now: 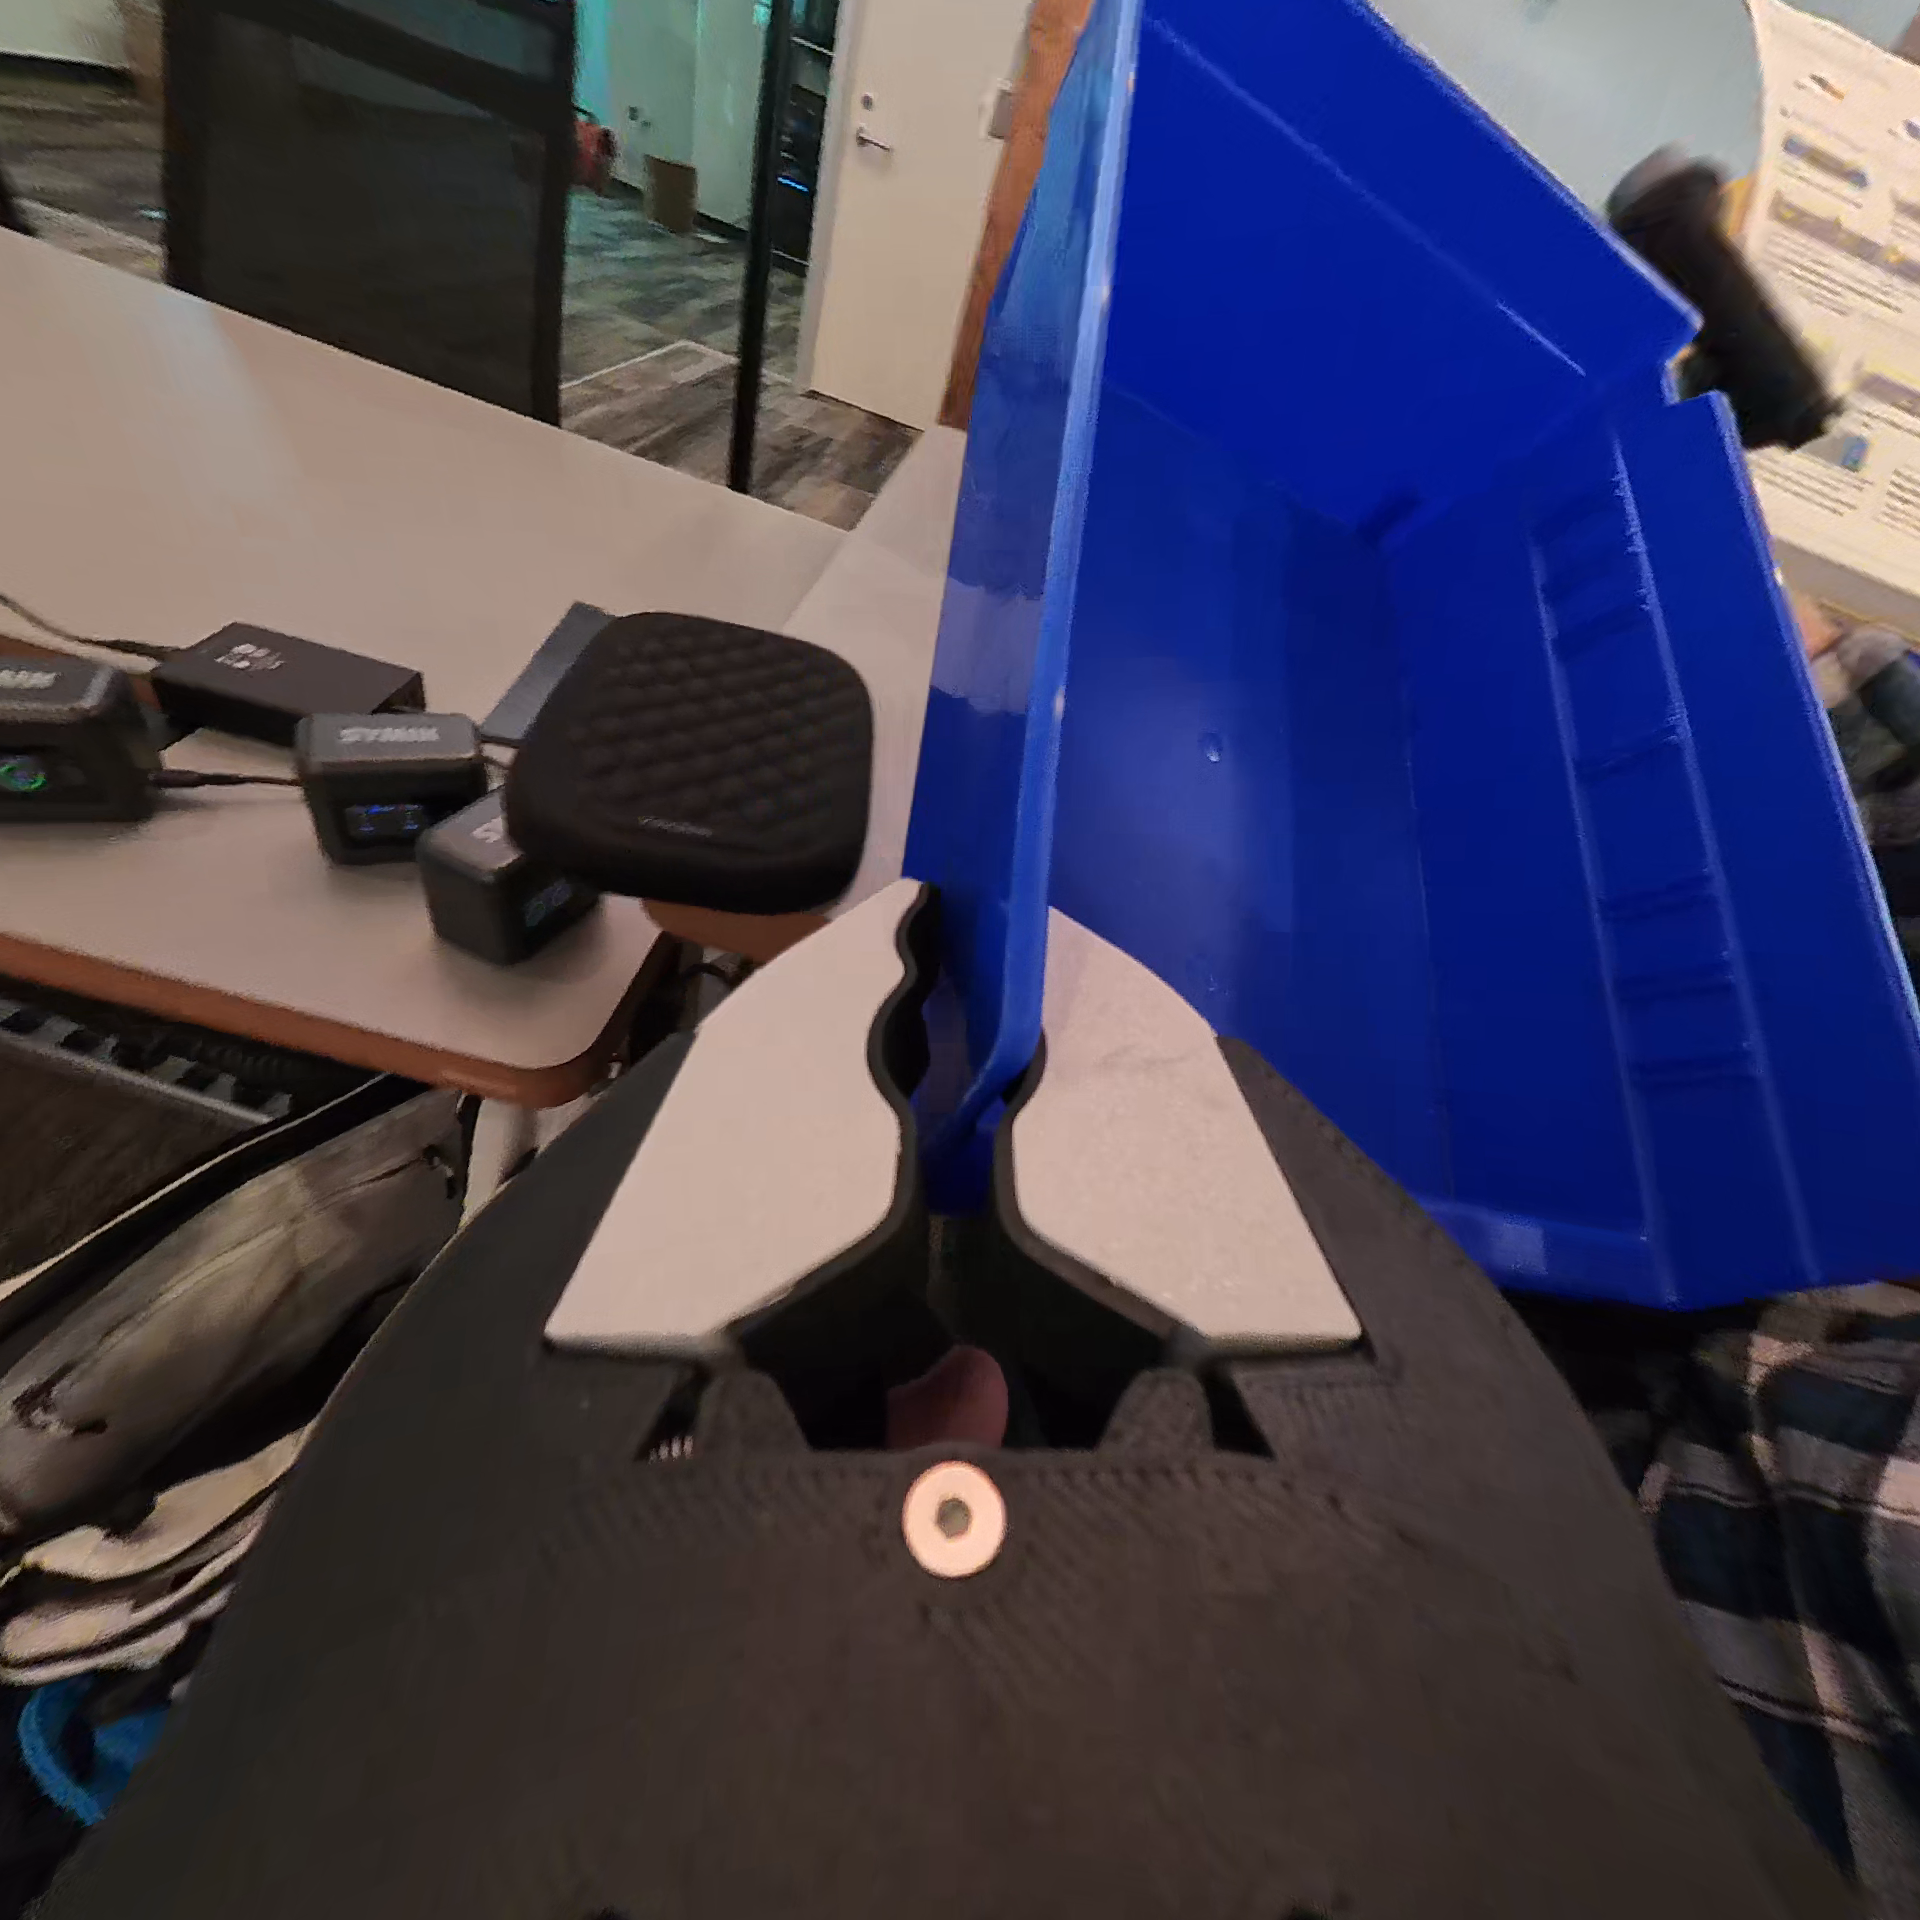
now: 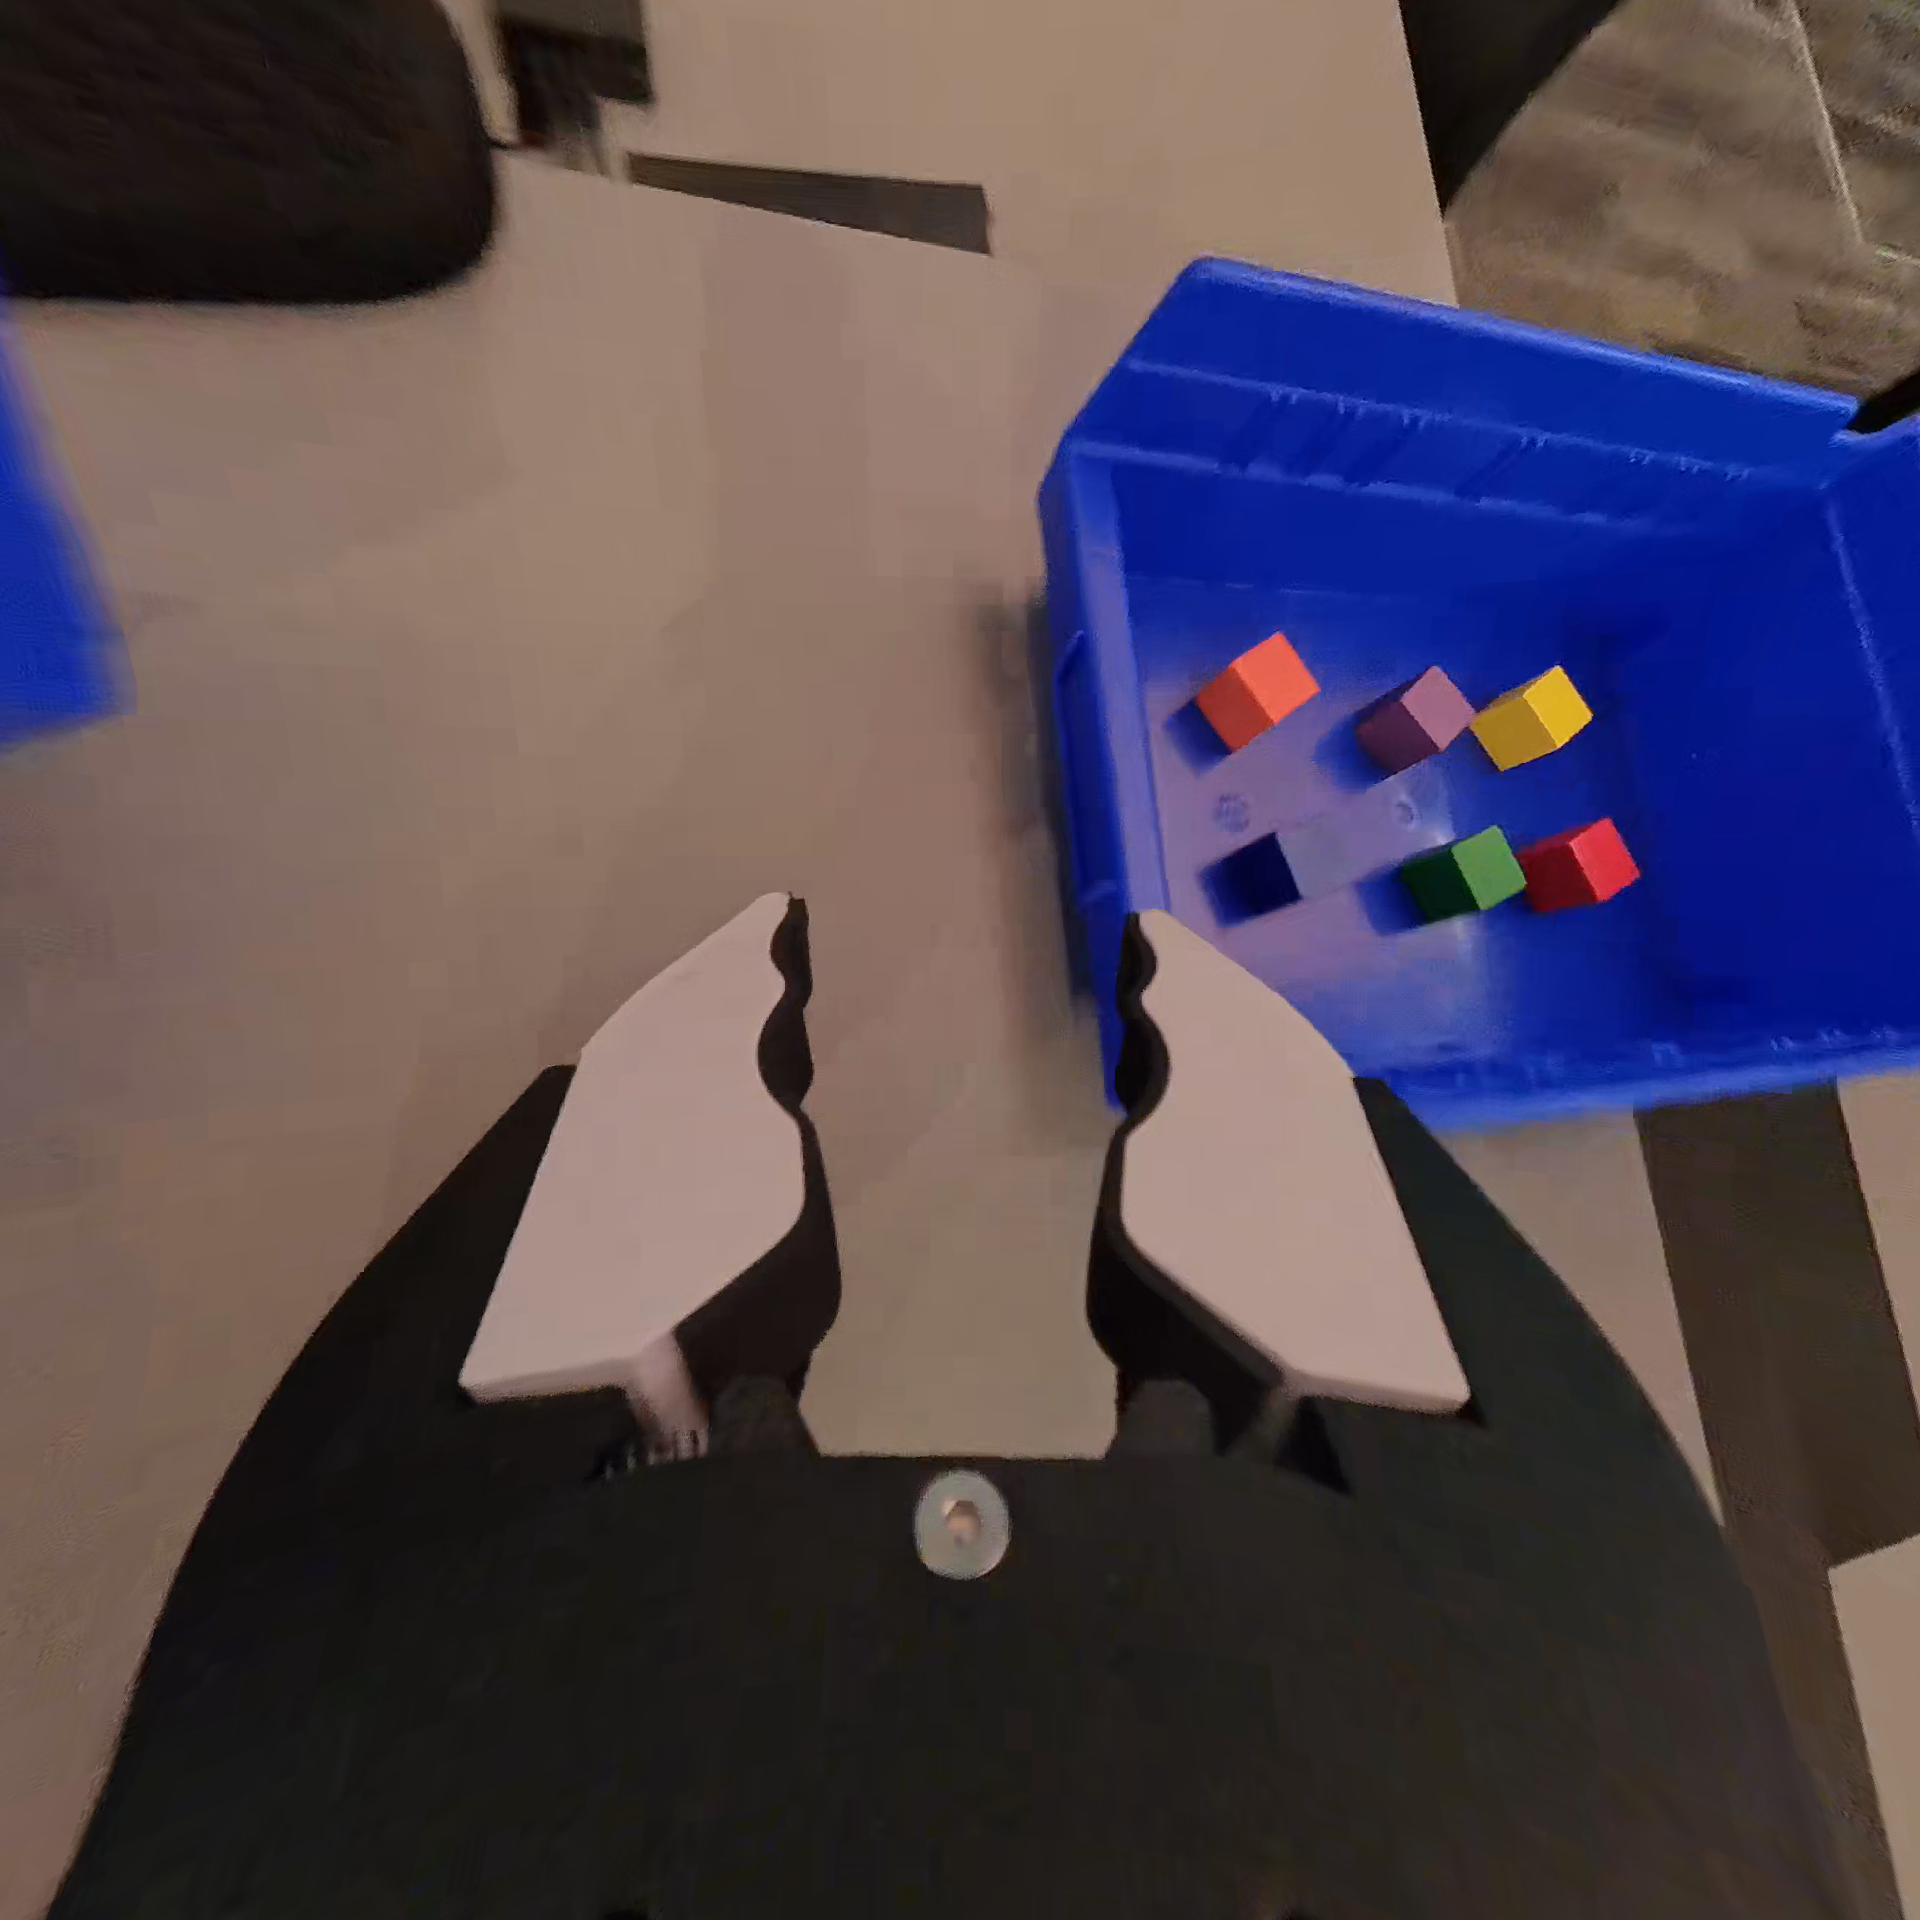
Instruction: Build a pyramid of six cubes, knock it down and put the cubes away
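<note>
Biggest thing first: your left gripper (image 1: 977, 997) is clamped on the side wall of a blue bin (image 1: 1351, 727), which is tipped up off the table (image 1: 312, 468). A second blue bin (image 2: 1766, 727) sits on the table, and your right gripper (image 2: 961, 1013) is spread wide just beside it, gripping nothing. Inside that bin lie six cubes (image 2: 1413, 717), all loose: orange, purple, yellow, dark blue, green, red.

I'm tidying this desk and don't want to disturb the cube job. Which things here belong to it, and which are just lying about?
Belongs to the job:
- blue bin on the table with six cubes inside: orange, purple, yellow, dark blue, green, red
- empty blue bin, wall clamped in the left claw
- right claw, open

Lying about:
- black padded cushion
- black chargers
- wall posters
</note>
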`<state>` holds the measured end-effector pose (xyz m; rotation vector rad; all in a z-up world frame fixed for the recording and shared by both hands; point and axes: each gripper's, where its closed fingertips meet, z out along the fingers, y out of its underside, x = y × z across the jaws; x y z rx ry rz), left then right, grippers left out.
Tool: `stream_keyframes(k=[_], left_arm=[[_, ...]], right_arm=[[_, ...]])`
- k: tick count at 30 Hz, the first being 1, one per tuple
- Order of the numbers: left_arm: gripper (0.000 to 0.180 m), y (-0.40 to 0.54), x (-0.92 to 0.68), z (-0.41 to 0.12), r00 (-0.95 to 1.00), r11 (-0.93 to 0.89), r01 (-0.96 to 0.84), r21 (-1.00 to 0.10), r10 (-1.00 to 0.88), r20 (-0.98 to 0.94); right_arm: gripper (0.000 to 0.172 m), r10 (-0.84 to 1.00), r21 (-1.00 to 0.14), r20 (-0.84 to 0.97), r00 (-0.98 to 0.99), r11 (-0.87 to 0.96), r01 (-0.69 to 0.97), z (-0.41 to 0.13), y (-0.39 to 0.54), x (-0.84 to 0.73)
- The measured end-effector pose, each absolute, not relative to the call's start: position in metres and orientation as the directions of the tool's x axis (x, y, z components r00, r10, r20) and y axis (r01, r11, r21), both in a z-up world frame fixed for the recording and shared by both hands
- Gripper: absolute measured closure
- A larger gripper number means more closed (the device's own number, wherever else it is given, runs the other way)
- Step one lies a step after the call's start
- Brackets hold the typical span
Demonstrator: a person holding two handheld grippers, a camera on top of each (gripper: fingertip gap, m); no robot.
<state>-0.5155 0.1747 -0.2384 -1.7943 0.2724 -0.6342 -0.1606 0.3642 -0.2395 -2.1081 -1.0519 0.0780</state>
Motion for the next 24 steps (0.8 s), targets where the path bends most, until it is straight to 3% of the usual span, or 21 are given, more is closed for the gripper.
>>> stream_keyframes(k=[10,17,24], left_arm=[[0.173,0.182,-0.363,-0.211,0.551,-0.316,-0.133,-0.939,-0.811,0.195],[0.174,0.18,-0.206,-0.227,0.254,-0.321,-0.302,-0.898,-0.935,0.248],[0.174,0.156,-0.057,-0.253,-0.026,-0.234,-0.469,-0.852,-0.96,0.278]], right_arm=[[0.125,0.578,-0.786,0.196,0.792,-0.391,0.479,-0.175,0.187,-0.013],[0.122,0.289,-0.854,0.133,0.948,-0.452,0.258,-0.178,0.061,0.103],[0.124,-0.047,-0.849,0.114,0.992,-0.523,0.073,-0.203,-0.06,0.187]])
